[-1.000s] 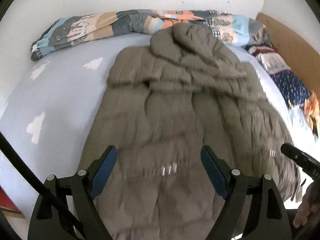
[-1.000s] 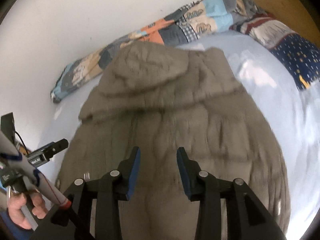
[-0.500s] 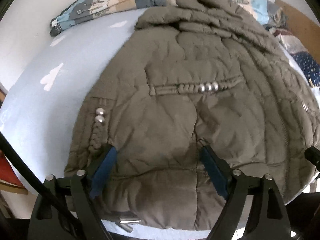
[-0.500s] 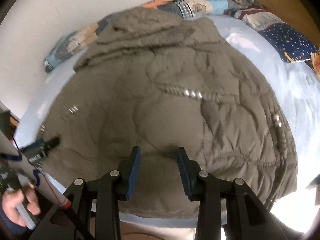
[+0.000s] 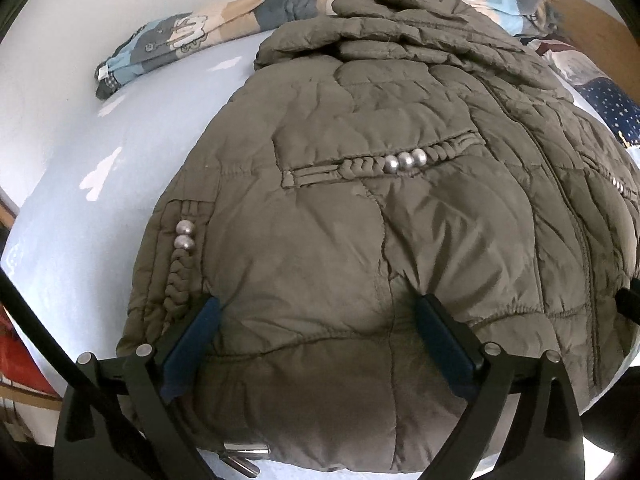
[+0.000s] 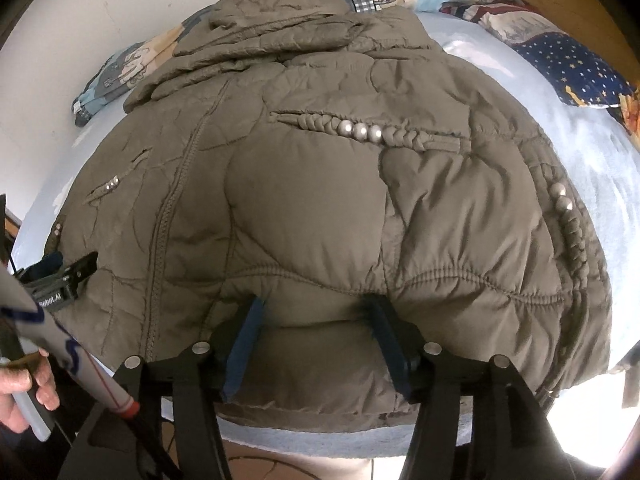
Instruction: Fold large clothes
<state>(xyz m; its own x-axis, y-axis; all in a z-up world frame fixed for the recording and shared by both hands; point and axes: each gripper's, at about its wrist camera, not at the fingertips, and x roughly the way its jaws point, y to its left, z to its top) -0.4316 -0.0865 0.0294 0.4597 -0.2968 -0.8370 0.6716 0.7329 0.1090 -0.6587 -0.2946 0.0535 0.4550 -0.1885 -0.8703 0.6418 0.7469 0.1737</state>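
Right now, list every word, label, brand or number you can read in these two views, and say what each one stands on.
"RoboLAI", roughly; the small white print is partly blurred: on the black body of the left gripper, seen at the left edge of the right wrist view.
Cartoon lettering on the patchwork quilt by the wall: too distorted to read.
Olive quilted puffer jacket: no readable text, only silver studs.
Blue marks on the white handle: not legible.

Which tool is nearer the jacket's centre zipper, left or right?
Right, as far as I can tell. The right tool sits over the hem just right of the zipper. The left tool sits farther off, near the jacket's left edge.
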